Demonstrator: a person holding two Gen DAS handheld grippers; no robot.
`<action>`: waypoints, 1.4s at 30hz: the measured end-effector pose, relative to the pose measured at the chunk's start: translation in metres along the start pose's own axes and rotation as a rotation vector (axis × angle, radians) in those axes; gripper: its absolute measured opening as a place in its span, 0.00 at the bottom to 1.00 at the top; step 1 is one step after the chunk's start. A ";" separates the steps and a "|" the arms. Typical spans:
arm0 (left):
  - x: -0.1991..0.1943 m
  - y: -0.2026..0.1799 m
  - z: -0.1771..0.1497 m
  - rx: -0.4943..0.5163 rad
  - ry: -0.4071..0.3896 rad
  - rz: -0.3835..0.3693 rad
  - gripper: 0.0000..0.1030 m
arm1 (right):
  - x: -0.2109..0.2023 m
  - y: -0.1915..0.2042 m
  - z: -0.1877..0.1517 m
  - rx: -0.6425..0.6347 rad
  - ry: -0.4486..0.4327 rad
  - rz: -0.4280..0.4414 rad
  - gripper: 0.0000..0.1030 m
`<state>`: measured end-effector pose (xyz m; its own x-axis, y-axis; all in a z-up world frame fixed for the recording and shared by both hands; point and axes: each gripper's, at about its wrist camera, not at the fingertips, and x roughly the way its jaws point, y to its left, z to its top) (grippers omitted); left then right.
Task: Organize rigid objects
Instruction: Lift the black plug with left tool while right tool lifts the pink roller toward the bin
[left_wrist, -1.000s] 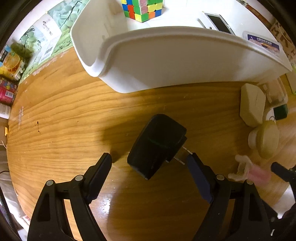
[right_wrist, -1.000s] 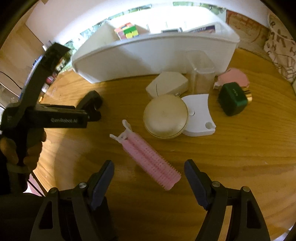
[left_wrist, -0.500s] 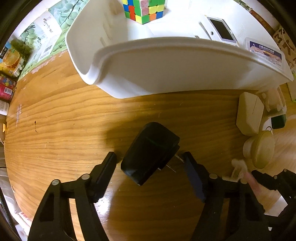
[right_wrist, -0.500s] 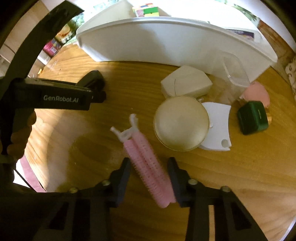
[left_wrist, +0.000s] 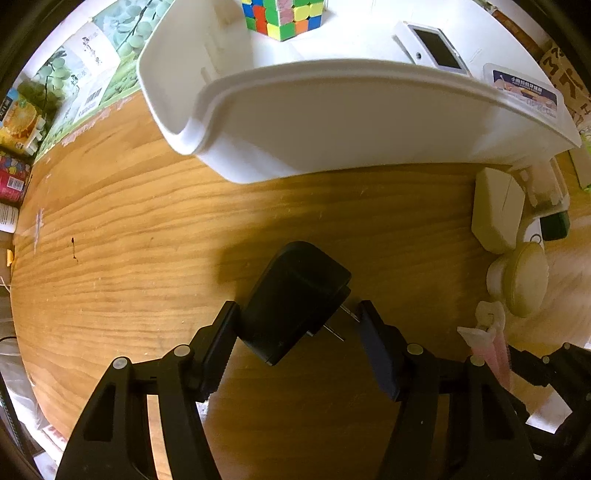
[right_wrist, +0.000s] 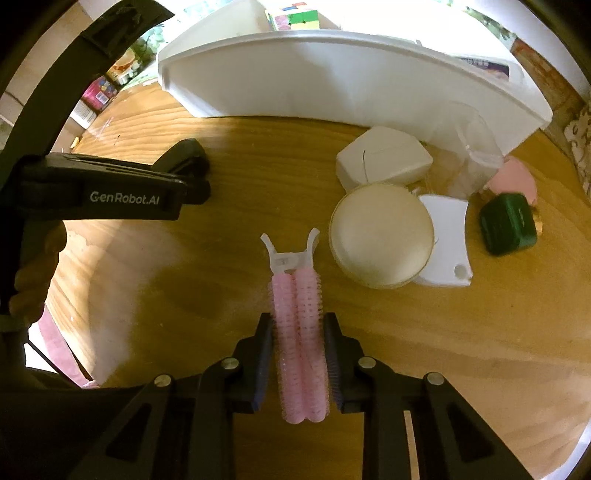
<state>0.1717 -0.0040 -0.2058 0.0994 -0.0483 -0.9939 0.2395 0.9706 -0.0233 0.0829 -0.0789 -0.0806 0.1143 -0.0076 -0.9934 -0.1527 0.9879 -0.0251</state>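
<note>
On a wooden table (left_wrist: 147, 229), the left gripper (left_wrist: 295, 332) has narrowed its fingers around a black plastic plug-in power adapter (left_wrist: 293, 301). A second ago the fingers stood wide with the adapter lying free between them; now the left finger touches the adapter's side, while the right finger sits just beside its two metal prongs. Whether the grip is fully closed cannot be told.

The right gripper (right_wrist: 298, 360) has also changed. A second ago its fingers were spread wide on either side of a pink bristled hair-roller clip (right_wrist: 298, 325) lying at a slant on the table. Now both fingers press against the clip, which points straight ahead along them, its white handle end toward the bin.

Ahead stands a large white plastic bin (left_wrist: 332, 122) holding a multicoloured puzzle cube (left_wrist: 284, 16). Near the bin's right end lie a round cream compact case (right_wrist: 380, 236), a cream wedge-shaped box (right_wrist: 384, 158) and a dark green box (right_wrist: 508, 223), unmoved.
</note>
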 end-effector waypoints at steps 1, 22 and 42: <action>0.000 0.001 -0.001 0.003 0.003 0.003 0.66 | -0.001 -0.001 0.000 0.008 0.000 0.002 0.25; -0.035 0.066 -0.052 -0.041 0.025 0.011 0.66 | -0.040 0.046 0.012 0.002 -0.033 0.063 0.25; -0.136 0.048 -0.001 -0.142 -0.225 -0.010 0.66 | -0.123 0.036 0.078 -0.183 -0.227 0.056 0.25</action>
<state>0.1682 0.0490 -0.0719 0.3141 -0.0941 -0.9447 0.1054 0.9924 -0.0638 0.1399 -0.0308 0.0495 0.3142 0.1018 -0.9439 -0.3375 0.9413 -0.0108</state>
